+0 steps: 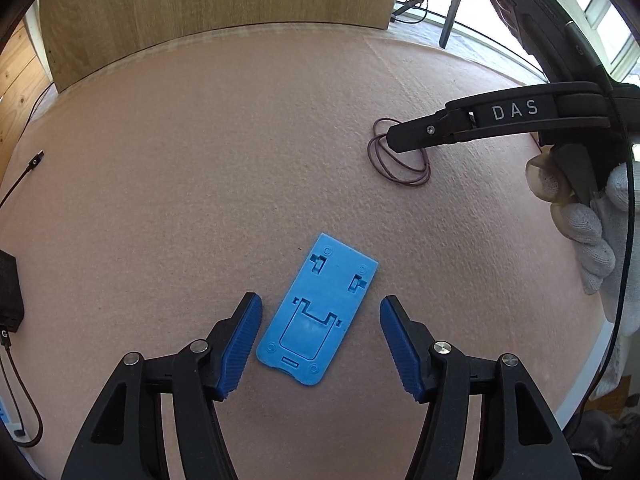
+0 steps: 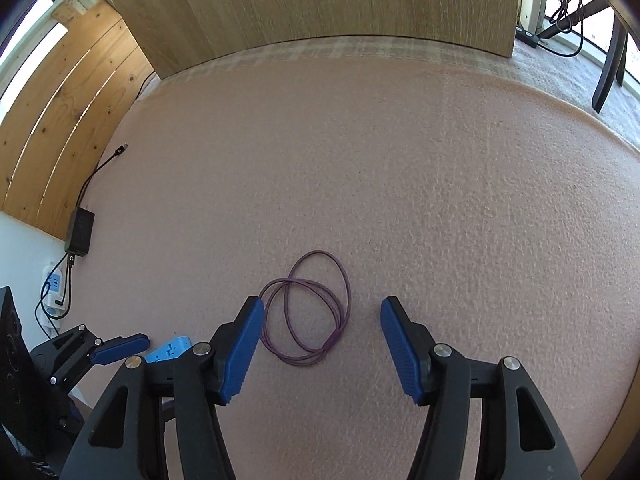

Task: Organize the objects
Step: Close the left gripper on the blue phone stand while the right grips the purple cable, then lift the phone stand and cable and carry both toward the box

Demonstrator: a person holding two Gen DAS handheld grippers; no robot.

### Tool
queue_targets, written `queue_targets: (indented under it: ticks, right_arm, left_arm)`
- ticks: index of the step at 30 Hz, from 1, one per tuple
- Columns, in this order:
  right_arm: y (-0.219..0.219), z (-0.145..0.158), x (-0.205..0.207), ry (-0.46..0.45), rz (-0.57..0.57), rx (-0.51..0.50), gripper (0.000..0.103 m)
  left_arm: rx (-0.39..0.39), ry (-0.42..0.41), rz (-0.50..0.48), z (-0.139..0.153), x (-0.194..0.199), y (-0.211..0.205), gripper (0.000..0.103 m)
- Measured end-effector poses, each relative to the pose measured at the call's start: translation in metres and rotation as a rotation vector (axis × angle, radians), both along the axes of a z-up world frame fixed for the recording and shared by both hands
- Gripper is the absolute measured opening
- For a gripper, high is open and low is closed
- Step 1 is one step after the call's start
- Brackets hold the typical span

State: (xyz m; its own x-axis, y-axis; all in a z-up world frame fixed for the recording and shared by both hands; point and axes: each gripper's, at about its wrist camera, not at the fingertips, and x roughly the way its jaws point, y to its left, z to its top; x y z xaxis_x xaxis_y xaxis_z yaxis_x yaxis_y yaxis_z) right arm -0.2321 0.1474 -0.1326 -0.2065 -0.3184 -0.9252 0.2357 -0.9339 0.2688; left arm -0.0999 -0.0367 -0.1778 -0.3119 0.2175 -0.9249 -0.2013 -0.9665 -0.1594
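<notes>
Blue plastic plate (image 1: 318, 316): lies flat on the pink felt surface (image 1: 200, 168), slotted face up, long axis tilted slightly to the right. It sits between the two pads of the left gripper (image 1: 320, 344), touching neither; the jaws stand wide open and hold nothing.

Purple cord (image 2: 308, 312): coiled in loose loops, flat on the same surface, between the pads of the right gripper (image 2: 322, 346). The left pad is just beside the coil's edge; contact cannot be confirmed. These jaws are also wide open and empty.

In the left wrist view the cord (image 1: 400, 156) lies far right of the plate, well apart, with the right gripper's finger over it and a white-gloved hand (image 1: 580, 216) on the handle.

Surroundings: black adapter (image 2: 80, 230) with cable at the left edge; wooden panel (image 2: 320, 4) along the far edge.
</notes>
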Motion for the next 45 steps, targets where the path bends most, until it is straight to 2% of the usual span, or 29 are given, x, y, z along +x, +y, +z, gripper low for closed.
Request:
queue_targets:
  ticks: [3,8,10,14,19,31,38,45]
  right_arm:
    - [-0.004,0.0,-0.002,0.001,0.002,0.02,0.053]
    - [-0.008,-0.001,0.001,0.006,0.012,0.048,0.04]
    - [-0.011,0.0,0.003,0.015,0.026,0.069,0.036]
    - [-0.02,-0.001,0.01,0.041,0.06,0.119,0.019]
    - [-0.02,-0.002,0.017,0.063,0.078,0.144,0.004]
    - [0.003,0.009,0.046,0.097,0.052,0.09,0.003]
    - [0.033,0.036,0.069,0.143,0.013,0.039,0.003]
    - [0.071,0.07,0.096,0.2,-0.041,-0.007,0.003]
  left_arm:
    - [0.003,0.007,-0.002,0.001,-0.001,0.002,0.063]
    - [-0.013,0.021,0.004,0.002,0.001,0.011,0.046]
    - [-0.015,0.024,0.012,0.002,0.002,0.013,0.046]
    - [-0.016,0.029,0.032,0.003,0.004,0.019,0.044]
    - [-0.005,0.038,0.059,0.002,0.012,0.016,0.041]
    - [0.056,0.032,0.136,0.009,0.039,0.016,0.04]
    - [0.068,0.058,0.152,0.021,0.038,0.013,0.04]
    - [0.064,0.102,0.122,0.045,0.034,0.032,0.04]
